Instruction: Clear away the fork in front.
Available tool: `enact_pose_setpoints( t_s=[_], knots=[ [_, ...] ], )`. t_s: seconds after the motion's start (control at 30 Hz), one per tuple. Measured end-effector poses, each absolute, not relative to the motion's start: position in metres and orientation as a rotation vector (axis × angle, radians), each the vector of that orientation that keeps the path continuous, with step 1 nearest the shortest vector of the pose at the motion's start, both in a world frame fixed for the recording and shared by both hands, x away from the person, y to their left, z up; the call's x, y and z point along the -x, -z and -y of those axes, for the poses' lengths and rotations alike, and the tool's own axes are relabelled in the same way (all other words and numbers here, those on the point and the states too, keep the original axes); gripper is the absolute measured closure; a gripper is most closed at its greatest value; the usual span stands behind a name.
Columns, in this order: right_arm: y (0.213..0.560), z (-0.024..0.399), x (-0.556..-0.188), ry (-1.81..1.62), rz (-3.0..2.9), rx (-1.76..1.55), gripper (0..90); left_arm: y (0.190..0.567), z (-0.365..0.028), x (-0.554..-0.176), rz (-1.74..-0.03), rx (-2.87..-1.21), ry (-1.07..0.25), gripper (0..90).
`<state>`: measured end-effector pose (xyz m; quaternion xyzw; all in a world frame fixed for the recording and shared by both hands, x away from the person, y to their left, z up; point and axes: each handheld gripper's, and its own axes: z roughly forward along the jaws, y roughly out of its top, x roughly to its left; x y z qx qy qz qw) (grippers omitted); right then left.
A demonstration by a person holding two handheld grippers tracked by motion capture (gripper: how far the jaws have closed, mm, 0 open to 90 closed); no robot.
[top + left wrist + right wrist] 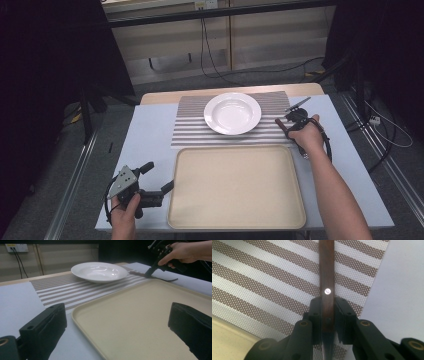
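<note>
My right gripper (327, 303) is shut on the brown wooden handle of a piece of cutlery (327, 270), low over the right edge of the striped placemat (262, 277). In the high view this gripper (286, 124) sits just right of the white plate (232, 113). The left gripper view shows the cutlery (136, 273) lying nearly level under it, metal end toward the tray. My left gripper (157, 176) stands open with nothing between its jaws, at the near left corner of the empty beige tray (235, 185). It (116, 325) faces across the tray (140, 315) toward the plate (99, 271).
The placemat (190, 127) lies behind the tray, with the plate on its far half. Bare pale table (145, 135) stretches left of the mat and right of the tray. Cables trail over the floor beyond the table's far edge.
</note>
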<state>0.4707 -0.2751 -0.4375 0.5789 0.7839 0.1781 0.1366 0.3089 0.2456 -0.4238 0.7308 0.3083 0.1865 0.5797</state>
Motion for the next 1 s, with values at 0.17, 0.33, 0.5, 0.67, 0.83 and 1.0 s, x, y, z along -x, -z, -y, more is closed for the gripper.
enact_pose_setpoints(
  t_s=[0.17, 0.33, 0.5, 0.67, 0.83, 1.0],
  knots=[
    [0.436, 0.270, -0.474, -0.454, -2.286, -1.663, 77.0, 0.424, -0.243, -0.311, -0.721, -1.715, -0.427, 2.1],
    [0.435, 0.269, -0.476, -0.432, -2.296, -1.666, 77.5, 0.424, -0.242, -0.310, -0.728, -1.708, -0.422, 2.1],
    [0.435, 0.271, -0.476, -0.443, -2.299, -1.673, 77.5, 0.425, -0.243, -0.311, -0.722, -1.709, -0.423, 2.1],
    [0.435, 0.270, -0.476, -0.434, -2.299, -1.670, 77.8, 0.424, -0.243, -0.313, -0.731, -1.691, -0.424, 2.1],
    [0.436, 0.276, -0.471, -0.531, -2.258, -1.700, 77.9, 0.426, -0.242, -0.316, -0.738, -1.687, -0.422, 2.1],
    [0.436, 0.281, -0.469, -0.580, -2.252, -1.716, 78.0, 0.426, -0.241, -0.318, -0.744, -1.683, -0.411, 2.1]
  ],
)
